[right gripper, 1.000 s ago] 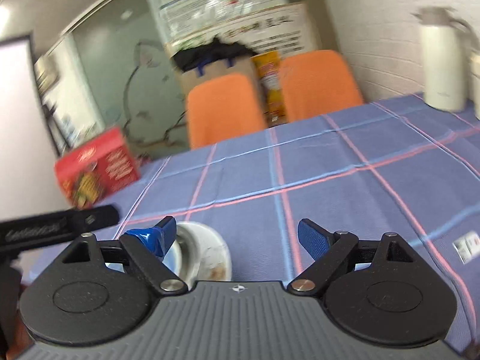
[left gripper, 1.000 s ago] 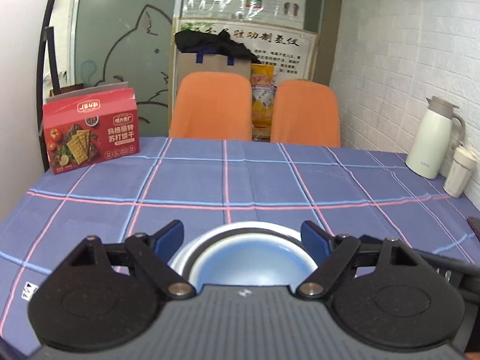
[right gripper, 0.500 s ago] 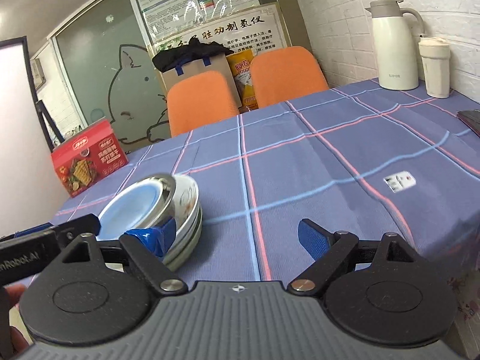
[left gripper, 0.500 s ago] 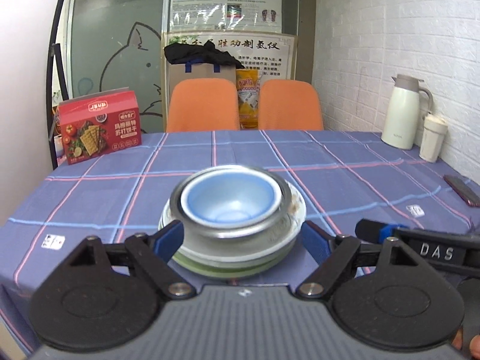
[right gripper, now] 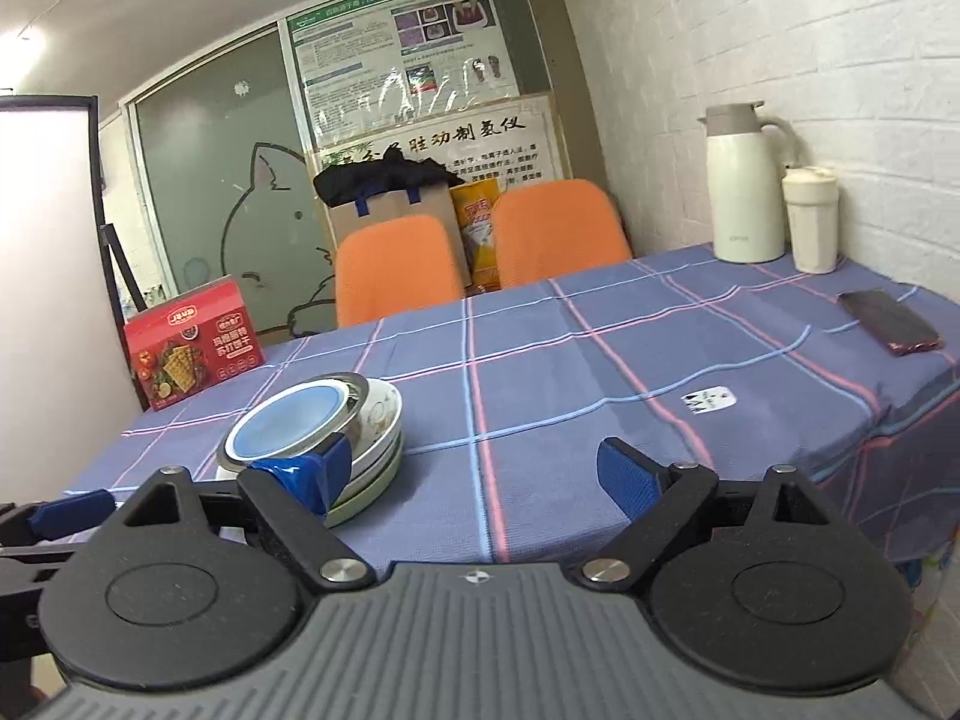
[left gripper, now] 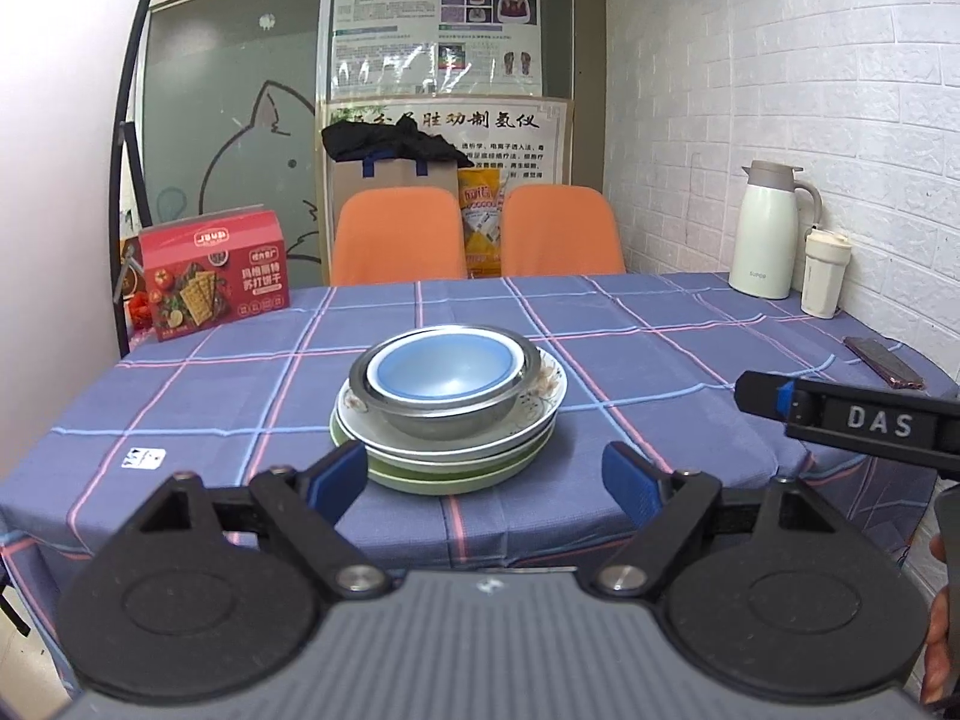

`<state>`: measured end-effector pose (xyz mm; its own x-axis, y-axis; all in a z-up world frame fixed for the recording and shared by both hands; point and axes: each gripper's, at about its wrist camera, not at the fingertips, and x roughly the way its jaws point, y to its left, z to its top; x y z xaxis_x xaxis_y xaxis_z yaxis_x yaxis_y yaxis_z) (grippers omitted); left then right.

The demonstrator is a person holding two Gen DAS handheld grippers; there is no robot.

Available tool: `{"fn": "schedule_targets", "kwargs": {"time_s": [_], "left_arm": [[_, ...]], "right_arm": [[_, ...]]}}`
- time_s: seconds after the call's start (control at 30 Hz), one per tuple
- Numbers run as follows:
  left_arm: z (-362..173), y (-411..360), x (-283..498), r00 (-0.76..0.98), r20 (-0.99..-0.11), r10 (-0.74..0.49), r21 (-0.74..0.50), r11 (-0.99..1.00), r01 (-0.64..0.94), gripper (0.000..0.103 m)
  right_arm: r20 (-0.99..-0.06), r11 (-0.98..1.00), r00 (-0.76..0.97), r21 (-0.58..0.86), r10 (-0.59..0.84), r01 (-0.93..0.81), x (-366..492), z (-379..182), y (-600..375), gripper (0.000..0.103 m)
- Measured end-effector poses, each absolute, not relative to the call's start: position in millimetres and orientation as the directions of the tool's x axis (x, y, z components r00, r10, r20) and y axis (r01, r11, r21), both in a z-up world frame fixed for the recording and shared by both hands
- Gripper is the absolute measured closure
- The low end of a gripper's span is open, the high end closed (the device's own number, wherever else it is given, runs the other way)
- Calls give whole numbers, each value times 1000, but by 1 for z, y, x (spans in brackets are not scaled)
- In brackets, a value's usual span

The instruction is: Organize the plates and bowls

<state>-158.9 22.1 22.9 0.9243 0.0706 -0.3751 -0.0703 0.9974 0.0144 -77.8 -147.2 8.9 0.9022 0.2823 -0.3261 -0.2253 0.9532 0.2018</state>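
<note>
While tilted slightly down, left tongs (left gripper: 485, 477) apart and empty, right tongs (right gripper: 474, 474) opening, empty, short of the stacked dishes (left gripper: 447, 414).

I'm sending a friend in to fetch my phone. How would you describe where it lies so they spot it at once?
Look at the table with the blue checked cloth, then at its end by the white brick wall. The phone lies flat near the edge there, nearer than the white jug and cup. It is the only dark, flat thing there.

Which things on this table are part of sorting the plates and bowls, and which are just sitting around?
Part of the job: blue bowl, steel bowl, floral plate, green plate.

Just lying about: cracker box, thermos jug, lidded cup, phone.
</note>
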Motion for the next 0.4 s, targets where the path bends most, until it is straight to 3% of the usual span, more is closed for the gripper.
{"fn": "schedule_targets", "kwargs": {"time_s": [0.4], "left_arm": [[26, 34, -163, 934, -353, 61, -44, 996, -81, 19]], "right_arm": [[-337, 952, 893, 167, 300, -256, -80, 7, -131, 26]]}}
